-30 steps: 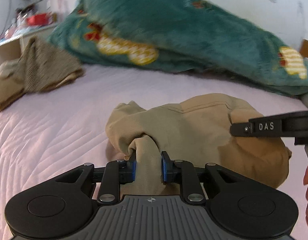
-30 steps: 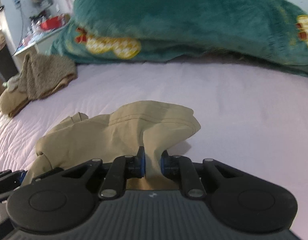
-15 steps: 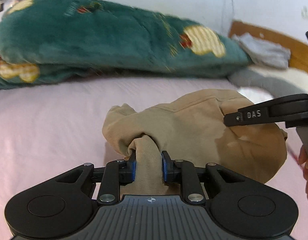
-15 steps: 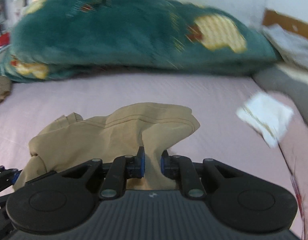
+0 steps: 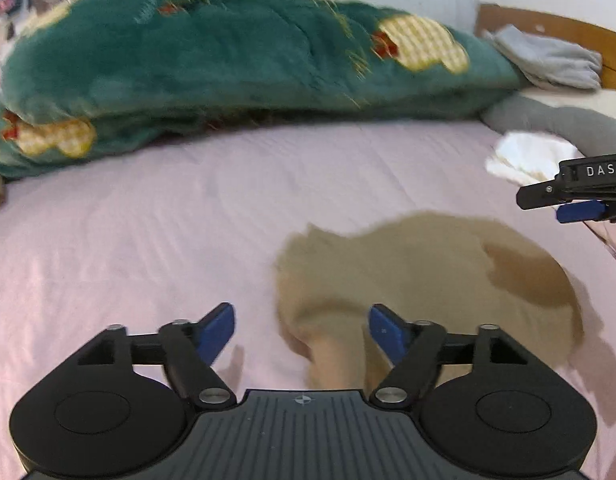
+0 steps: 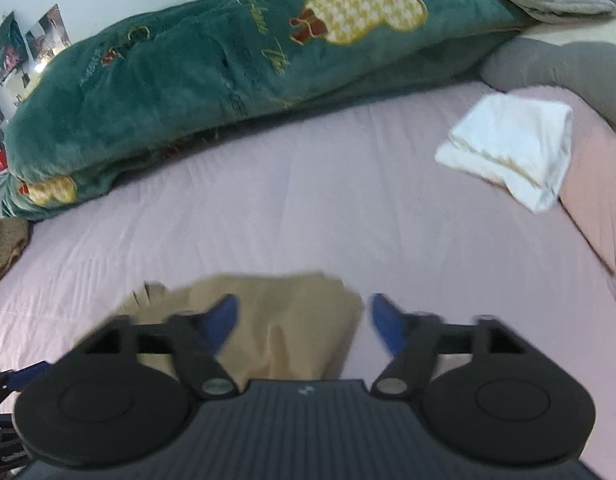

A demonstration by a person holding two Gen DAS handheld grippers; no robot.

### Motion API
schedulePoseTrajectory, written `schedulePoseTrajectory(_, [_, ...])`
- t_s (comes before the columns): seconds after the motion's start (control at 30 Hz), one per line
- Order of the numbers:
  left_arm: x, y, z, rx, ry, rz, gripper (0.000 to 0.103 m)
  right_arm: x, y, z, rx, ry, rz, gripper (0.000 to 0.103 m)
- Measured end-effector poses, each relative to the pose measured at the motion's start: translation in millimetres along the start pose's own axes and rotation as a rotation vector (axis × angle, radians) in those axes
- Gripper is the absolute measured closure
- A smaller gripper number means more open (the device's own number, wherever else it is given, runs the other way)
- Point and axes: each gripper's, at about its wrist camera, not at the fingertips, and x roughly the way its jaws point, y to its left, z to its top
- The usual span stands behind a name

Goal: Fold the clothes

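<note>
A tan garment lies bunched on the pink bed sheet, blurred by motion. My left gripper is open and empty, its jaws wide apart just above the garment's near left part. My right gripper is open and empty too, over the garment's near edge. The right gripper also shows at the right edge of the left wrist view, above the garment. A folded white cloth lies at the far right of the bed.
A large teal plush blanket lies across the back of the bed. A grey pillow and a grey cloth sit at the back right by a wooden headboard. A brown knit piece is at the far left.
Both grippers have opened and let go of the tan garment, which has dropped onto the sheet. Both views have swung to the right, bringing the white cloth into sight.
</note>
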Motion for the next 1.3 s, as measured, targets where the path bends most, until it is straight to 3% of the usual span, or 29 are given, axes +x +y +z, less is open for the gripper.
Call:
schedulePoseTrajectory(0.2, [17,-10,21,0.140,0.050,0.005,0.017,48,-21,1,0.103,0.148,0.005,0.028])
schedulePoseTrajectory(0.27, [21,-10,26,0.148,0.052,0.018,0.017,48,-25,-3,0.127,0.114,0.023,0.043])
schedulePoseTrajectory(0.33, [24,-9,29,0.135,0.059,0.016,0.017,50,-24,-5,0.115,0.124,0.058,0.071])
schedulePoseTrajectory(0.4, [20,-9,30,0.113,0.064,-0.003,0.017,55,-18,-6,0.069,0.149,0.042,0.083])
schedulePoseTrajectory(0.47, [15,-12,26,0.131,0.054,0.002,0.016,59,-12,-7,0.021,0.174,0.021,0.087])
schedulePoseTrajectory(0.6, [12,-6,24,0.126,0.071,0.019,0.016,47,0,-6,-0.004,0.136,0.035,0.095])
schedulePoseTrajectory(0.77, [-1,17,31,0.052,0.072,0.024,0.016,-4,12,-6,-0.044,0.066,0.177,0.097])
schedulePoseTrajectory(0.87, [-13,29,35,0.028,0.058,0.022,0.014,-33,24,-12,-0.084,0.075,0.280,0.098])
schedulePoseTrajectory(0.93, [-21,36,36,0.003,0.057,0.008,0.013,-50,37,-22,-0.158,0.083,0.286,0.098])
schedulePoseTrajectory(1.07, [-23,38,44,-0.016,0.076,-0.074,0.013,-66,36,-29,-0.154,0.075,0.153,0.092])
schedulePoseTrajectory(1.1, [-21,34,47,-0.008,0.077,-0.081,0.013,-66,29,-28,-0.117,0.071,0.136,0.085])
schedulePoseTrajectory(1.2, [-4,18,57,0.006,0.083,-0.102,0.013,-62,9,-24,-0.009,0.059,0.095,0.042])
schedulePoseTrajectory(1.23, [5,13,60,0.009,0.097,-0.102,0.013,-58,3,-24,0.013,0.059,0.085,0.037])
schedulePoseTrajectory(1.3, [21,4,62,0.010,0.125,-0.094,0.013,-46,-8,-21,0.044,0.061,0.065,0.036])
